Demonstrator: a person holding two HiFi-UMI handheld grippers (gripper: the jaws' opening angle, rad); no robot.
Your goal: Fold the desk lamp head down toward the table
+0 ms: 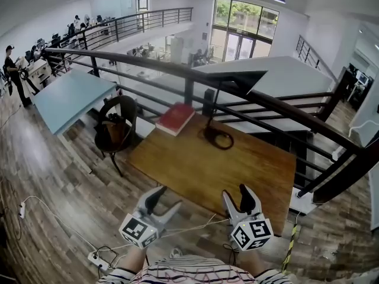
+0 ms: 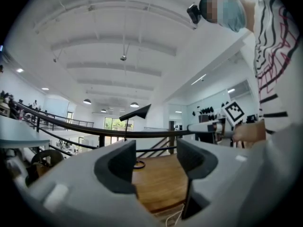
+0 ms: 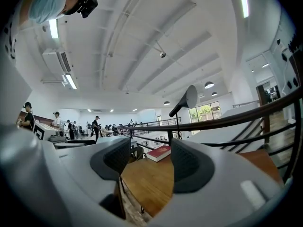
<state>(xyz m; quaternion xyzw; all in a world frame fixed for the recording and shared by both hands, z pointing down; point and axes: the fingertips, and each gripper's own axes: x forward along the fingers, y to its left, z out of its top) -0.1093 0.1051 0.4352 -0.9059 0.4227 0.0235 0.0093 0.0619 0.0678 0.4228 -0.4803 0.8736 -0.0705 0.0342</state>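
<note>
A black desk lamp stands at the far side of the wooden table [image 1: 195, 170]. Its ring base [image 1: 218, 138] rests on the top, and a thin stem carries the raised head [image 1: 235, 79] above the railing. My left gripper [image 1: 166, 201] and right gripper [image 1: 238, 197] hover side by side over the table's near edge, both open and empty, well short of the lamp. In the left gripper view the lamp head [image 2: 136, 112] shows beyond the open left gripper [image 2: 154, 162]. The right gripper view has the lamp head [image 3: 187, 98] above its open right gripper [image 3: 149, 160].
A red book [image 1: 175, 118] lies on the table's far left corner, left of the lamp. A dark railing [image 1: 266, 105] runs behind the table. A chair with a bag [image 1: 115, 129] stands at the table's left. A power strip [image 1: 98, 259] and cables lie on the floor.
</note>
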